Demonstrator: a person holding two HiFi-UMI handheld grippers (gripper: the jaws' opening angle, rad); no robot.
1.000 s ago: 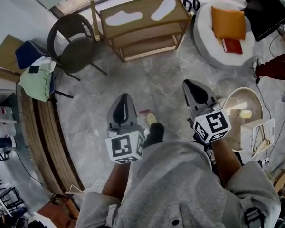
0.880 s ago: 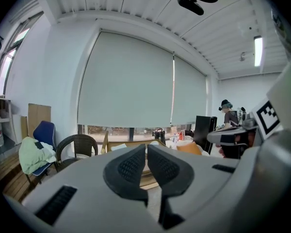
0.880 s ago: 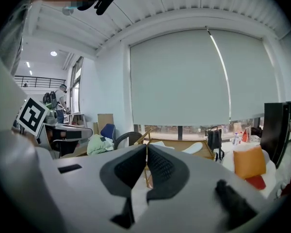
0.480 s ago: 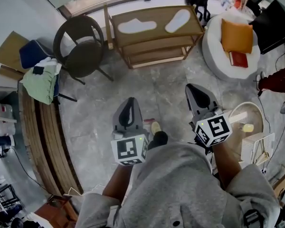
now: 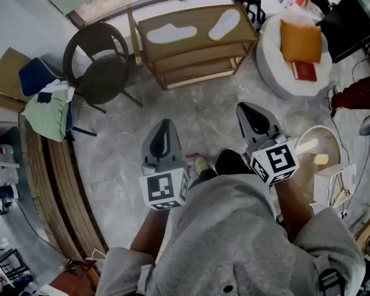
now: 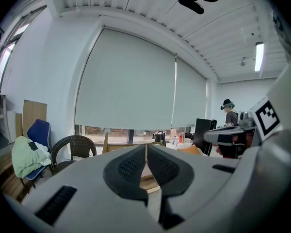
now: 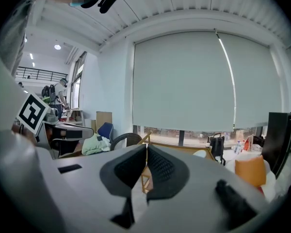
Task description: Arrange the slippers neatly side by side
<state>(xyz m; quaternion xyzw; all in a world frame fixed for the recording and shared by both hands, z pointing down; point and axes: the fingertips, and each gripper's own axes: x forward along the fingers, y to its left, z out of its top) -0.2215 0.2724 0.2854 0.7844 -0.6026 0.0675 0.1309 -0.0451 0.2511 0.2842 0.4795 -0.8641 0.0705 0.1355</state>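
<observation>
Across the grey stone floor (image 5: 197, 113), seen from above the person's shoulders, the room is spreading out with the work well ahead of both tools. At the far side a low wooden rack (image 5: 194, 45) is standing below the window, flanked by a dark wicker chair (image 5: 100, 73) on one end and a round white pouf (image 5: 276, 66) bearing an orange cushion (image 5: 301, 41) on the other. Nearer the viewer, the person in the grey top is holding the left gripper (image 5: 165, 126) and the right gripper (image 5: 245, 111) out over bare floor, well apart from each other and both pointing toward the rack. Each gripper's own view is showing its two dark pads pressed together with nothing between them, so both tools are empty. On the rack's top board the two white slippers are lying apart: one slipper (image 5: 171, 34) is lying roughly along the board near the chair end, and the other slipper (image 5: 226, 24) is lying slantwise toward the pouf end, so that they are neither parallel nor touching. By this evidence the arranging is not yet begun, and the step in hand is the reach toward the rack. The next move is calling for the jaws to be parted, one slipper to be pinched by its edge, and that slipper to be turned and set just beside its partner, toes pointing the same way.
</observation>
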